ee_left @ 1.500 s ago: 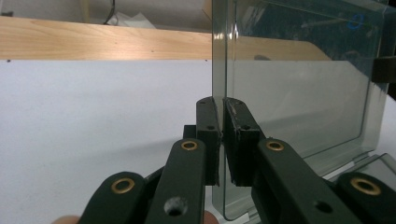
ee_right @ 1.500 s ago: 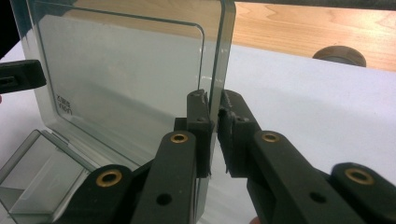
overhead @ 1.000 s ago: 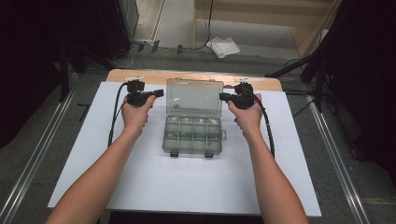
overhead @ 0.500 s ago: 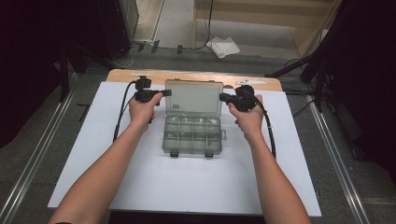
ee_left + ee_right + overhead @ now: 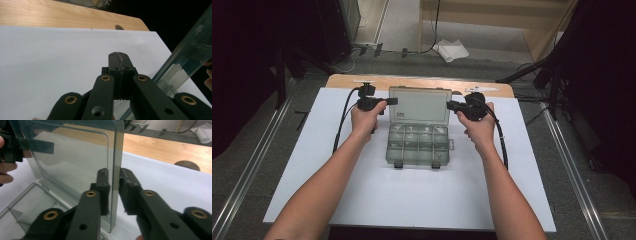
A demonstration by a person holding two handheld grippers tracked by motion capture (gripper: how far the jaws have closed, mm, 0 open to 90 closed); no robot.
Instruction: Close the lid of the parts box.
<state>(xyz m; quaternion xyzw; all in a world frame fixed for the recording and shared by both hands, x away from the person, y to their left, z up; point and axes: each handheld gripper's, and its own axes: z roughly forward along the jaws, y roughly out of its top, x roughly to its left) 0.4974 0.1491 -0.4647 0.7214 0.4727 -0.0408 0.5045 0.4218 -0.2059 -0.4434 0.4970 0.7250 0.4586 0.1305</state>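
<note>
A clear plastic compartment box lies mid-table with its lid standing upright at the far side. My left gripper is shut with nothing in it, its tip at the lid's left edge. In the left gripper view the jaws are pressed together and the lid passes to their right. My right gripper is at the lid's right edge. In the right gripper view its jaws sit one on each side of the lid's edge, closed on it.
The box rests on a white sheet that covers a wooden table, whose far edge shows bare. Metal rails run along the floor on both sides. A crumpled white paper lies on the floor beyond the table.
My left gripper has moved a little right, up to the lid's left edge. The right gripper and the upright lid have stayed put.
</note>
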